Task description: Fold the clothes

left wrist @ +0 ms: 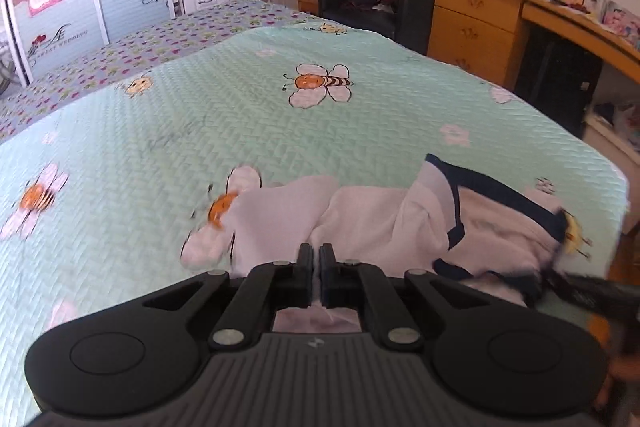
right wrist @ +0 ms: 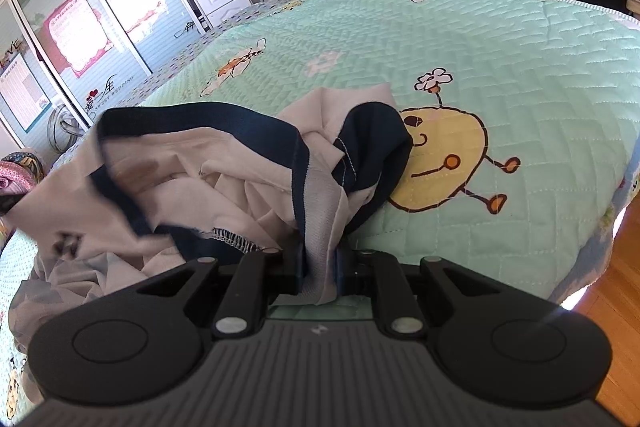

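Bed [left wrist: 240, 115] carries a mint quilted cover; a crumpled white-and-navy garment [left wrist: 400, 219] lies at its 4 o'clock edge.

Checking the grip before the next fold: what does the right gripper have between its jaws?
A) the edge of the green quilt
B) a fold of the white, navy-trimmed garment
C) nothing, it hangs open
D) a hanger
B: the right gripper pinches a strip of the white garment, above the green quilt.

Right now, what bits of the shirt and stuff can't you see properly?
- Garment, right wrist view: its shape is hidden by crumpling, and the left edge cuts it off.
- Dark print, right wrist view: too blurred to read.
- Right gripper, left wrist view: blurred, cut off by the right edge.
- Cloth pinched in the left gripper, left wrist view: mostly hidden by the fingers.
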The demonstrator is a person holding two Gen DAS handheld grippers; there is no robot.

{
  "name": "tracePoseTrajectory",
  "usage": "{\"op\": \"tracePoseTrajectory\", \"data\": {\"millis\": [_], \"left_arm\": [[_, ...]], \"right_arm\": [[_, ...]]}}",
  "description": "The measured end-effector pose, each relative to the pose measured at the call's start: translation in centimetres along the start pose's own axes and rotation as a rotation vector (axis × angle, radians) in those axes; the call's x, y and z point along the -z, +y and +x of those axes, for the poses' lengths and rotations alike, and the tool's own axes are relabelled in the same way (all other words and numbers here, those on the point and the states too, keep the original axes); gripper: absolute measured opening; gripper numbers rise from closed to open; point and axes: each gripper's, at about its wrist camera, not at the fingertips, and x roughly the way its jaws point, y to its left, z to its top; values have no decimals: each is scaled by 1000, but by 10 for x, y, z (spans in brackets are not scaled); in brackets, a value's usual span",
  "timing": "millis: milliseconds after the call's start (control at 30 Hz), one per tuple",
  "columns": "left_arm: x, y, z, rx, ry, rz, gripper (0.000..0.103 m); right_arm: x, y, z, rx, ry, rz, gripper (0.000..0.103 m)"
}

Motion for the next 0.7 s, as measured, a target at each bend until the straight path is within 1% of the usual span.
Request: {"op": "tracePoseTrajectory", "data": {"millis": [33,100,167,233,267,300,367,400,433,467,500,533,600,667,700], "left_arm": [[9,2,-8,-5,22,-7,3],[33,6,-20,-9,91,-19,3],[56,11,-24,24,171,-44,3],[68,15,-27,40,194,-60,4],[66,15,-29,33,177,-58,4],[61,16,-32,21,153,-66,7],[42,19,-41,-11,81,-108,19],[32,21,-45,-10,39,-127,36],[22,23,-50,2,-10,-141,50],[12,23,-53,14,-52,-142,56],[2,21,-51,22,-72,-116,66],[-8,17,-44,13,-66,-70,69],[-23,6,-25,-51,-27,14,69],[-32,0,-6,-135,7,35,69],[-35,-2,2,-150,20,36,69]], "right_arm": [[-1,1,0,3,5,-11,16],[-1,5,-1,10,11,-39,17],[-2,7,-1,16,15,-64,17],[-2,8,-1,17,18,-77,17],[-2,8,0,18,20,-82,17],[-2,8,0,17,23,-82,17],[-4,8,0,18,28,-86,17],[-4,8,1,18,29,-84,17],[-4,8,1,19,31,-81,18],[-4,8,1,20,31,-79,18],[-4,9,1,22,30,-77,18],[-3,9,1,25,27,-75,18],[-3,11,2,33,23,-77,18],[-3,12,3,39,26,-81,18],[-4,11,3,38,29,-78,18]]}}
